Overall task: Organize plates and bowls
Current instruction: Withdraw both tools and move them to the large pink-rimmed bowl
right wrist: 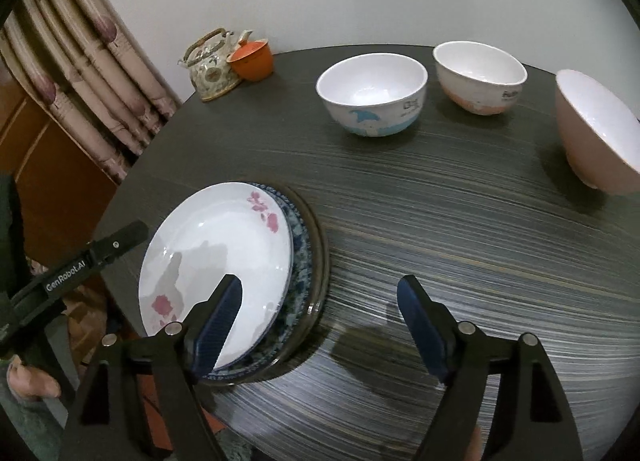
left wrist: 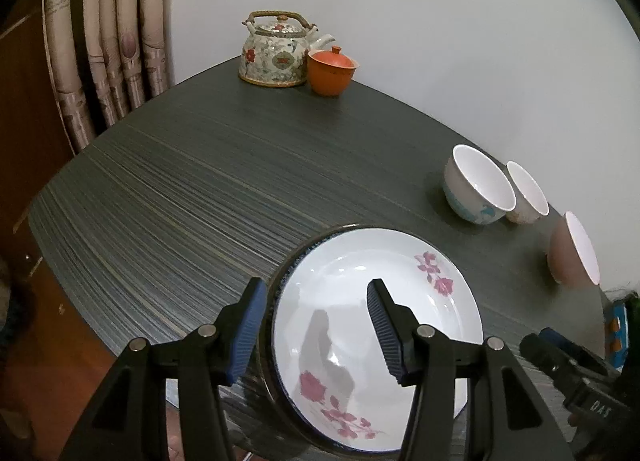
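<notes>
A white plate with pink flowers (left wrist: 360, 301) (right wrist: 224, 245) lies on top of a stack, over a blue-patterned plate (right wrist: 298, 257) and a dark-rimmed one (right wrist: 320, 261), at the table's near edge. Three bowls stand in a row at the far right: one with a blue print (right wrist: 372, 97) (left wrist: 476, 185), one white and pink (right wrist: 480, 77) (left wrist: 526, 193), one pink (right wrist: 596, 133) (left wrist: 572, 249). My left gripper (left wrist: 318, 325) is open, its jaws straddling the stack's left rim. My right gripper (right wrist: 320, 325) is open and empty above the stack's right edge.
A flowered teapot (left wrist: 276, 49) (right wrist: 210, 65) and an orange lidded cup (left wrist: 331, 69) (right wrist: 252, 57) stand at the far corner of the dark striped table (left wrist: 180, 181) (right wrist: 460, 229). Curtains (left wrist: 108, 29) hang at the left. A wall is behind.
</notes>
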{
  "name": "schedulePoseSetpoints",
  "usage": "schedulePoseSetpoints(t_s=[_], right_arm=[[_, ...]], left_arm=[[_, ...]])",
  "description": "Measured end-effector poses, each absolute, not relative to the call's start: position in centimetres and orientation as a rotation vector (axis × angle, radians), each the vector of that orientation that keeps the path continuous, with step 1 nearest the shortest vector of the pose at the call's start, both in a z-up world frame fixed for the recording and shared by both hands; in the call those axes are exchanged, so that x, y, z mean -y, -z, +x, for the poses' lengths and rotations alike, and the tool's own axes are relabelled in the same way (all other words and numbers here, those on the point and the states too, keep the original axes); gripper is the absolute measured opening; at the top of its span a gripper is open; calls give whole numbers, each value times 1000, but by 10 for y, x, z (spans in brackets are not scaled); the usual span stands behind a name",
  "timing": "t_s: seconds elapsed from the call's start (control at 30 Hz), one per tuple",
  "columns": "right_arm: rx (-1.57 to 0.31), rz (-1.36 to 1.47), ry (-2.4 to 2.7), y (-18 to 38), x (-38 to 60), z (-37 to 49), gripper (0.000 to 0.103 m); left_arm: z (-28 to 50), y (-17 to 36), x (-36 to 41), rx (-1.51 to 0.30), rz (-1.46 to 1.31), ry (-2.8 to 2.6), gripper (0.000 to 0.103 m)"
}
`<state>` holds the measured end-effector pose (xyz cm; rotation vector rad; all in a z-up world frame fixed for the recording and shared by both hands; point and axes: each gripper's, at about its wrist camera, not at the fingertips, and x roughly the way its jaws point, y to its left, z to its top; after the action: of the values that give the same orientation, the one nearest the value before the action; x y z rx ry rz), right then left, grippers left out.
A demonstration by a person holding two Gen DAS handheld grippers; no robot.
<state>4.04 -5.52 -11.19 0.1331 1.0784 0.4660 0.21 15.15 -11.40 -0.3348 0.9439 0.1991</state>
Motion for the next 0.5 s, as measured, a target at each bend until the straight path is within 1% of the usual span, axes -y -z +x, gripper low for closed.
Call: schedulePoseSetpoints(t_s=[0.2, 0.5], right_arm=[[-1076, 199, -431, 112, 82, 42, 78], [-1099, 267, -363, 112, 138, 46, 78]], left_arm=[[3, 102, -132, -960, -367, -145, 53], [24, 98, -72, -994, -326, -14, 53]])
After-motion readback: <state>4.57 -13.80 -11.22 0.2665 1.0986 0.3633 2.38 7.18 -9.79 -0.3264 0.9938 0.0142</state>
